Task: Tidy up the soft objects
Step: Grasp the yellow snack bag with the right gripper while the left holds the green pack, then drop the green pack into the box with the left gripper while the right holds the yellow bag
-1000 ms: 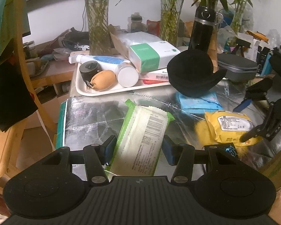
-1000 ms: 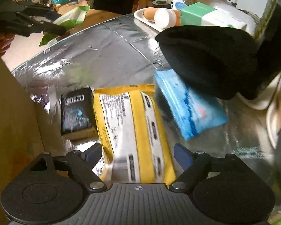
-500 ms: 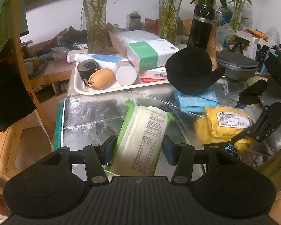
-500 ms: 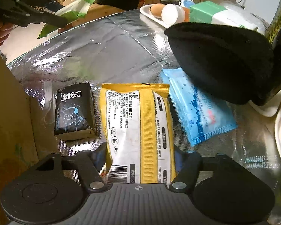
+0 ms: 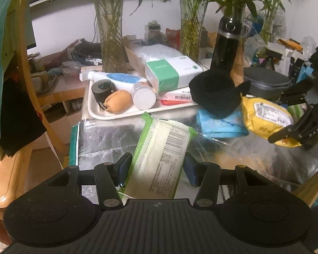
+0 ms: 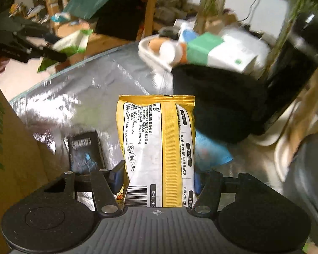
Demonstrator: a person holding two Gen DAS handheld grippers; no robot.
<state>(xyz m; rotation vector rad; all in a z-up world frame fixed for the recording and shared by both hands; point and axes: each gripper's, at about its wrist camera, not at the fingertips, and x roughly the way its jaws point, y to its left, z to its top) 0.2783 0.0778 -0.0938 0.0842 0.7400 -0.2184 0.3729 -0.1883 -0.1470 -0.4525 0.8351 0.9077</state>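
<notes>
Foil mat [image 5: 108, 139]: covers the tabletop, white tray [image 5: 91, 105] at its far edge.
Green-and-white pack [image 5: 161, 156]: held off the mat between the left gripper [image 5: 156, 167] fingers, which are clamped on its sides.
Yellow pack [image 6: 159, 148]: lifted clear of the mat, pinched by the right gripper [image 6: 158, 178].
Blue pack [image 5: 218, 124]: flat on the mat, partly under a black cap [image 5: 216, 93].
Small black packet [image 6: 84, 150]: lying on the mat beside the yellow pack.

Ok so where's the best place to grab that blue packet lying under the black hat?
Take the blue packet by its near, exposed end, coming low from the front, the open foil side. It lies flat and its far end is tucked under the black hat, so pinch across the bare width and slide it out toward you.
</notes>
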